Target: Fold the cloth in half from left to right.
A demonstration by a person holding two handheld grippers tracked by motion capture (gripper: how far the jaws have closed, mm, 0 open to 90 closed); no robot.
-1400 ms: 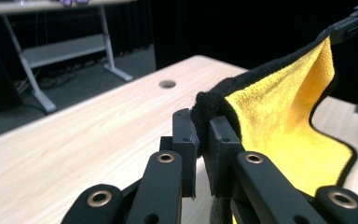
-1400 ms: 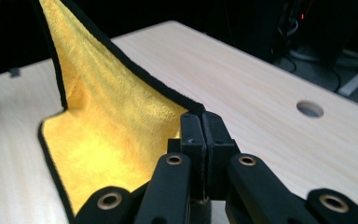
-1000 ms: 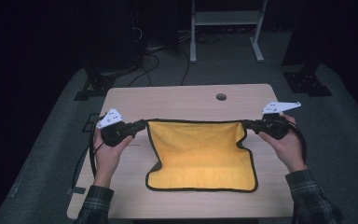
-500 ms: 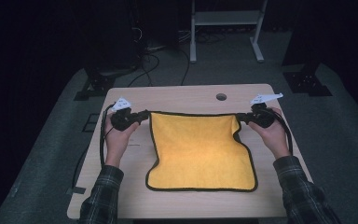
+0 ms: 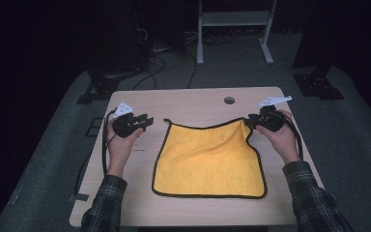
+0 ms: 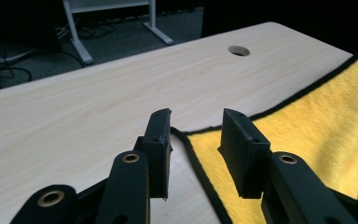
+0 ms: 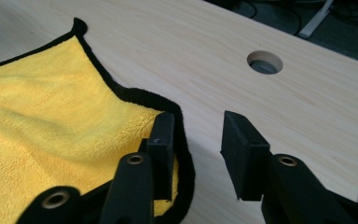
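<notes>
On the pale wood-grain tabletop (image 5: pixel 193 104), with its round cable hole (image 5: pixel 229 100), a fluffy yellow cloth (image 5: pixel 207 162) with a black hem lies flat. The left gripper (image 5: pixel 145 121) and right gripper (image 5: pixel 249 121) sit at its far corners, hard black jaws just opening, parted, pressing nothing.

The square terry cloth (image 5: pixel 207 162) is bright yellow with a thin black hem all round. It lies on a pale, light-grained wooden worktop (image 5: pixel 193 104). Both grippers' fingers (image 6: pixel 158 140) are matt black with brass-coloured rivets. The person's sleeves (image 5: pixel 314 198) are a dark green-grey plaid.
</notes>
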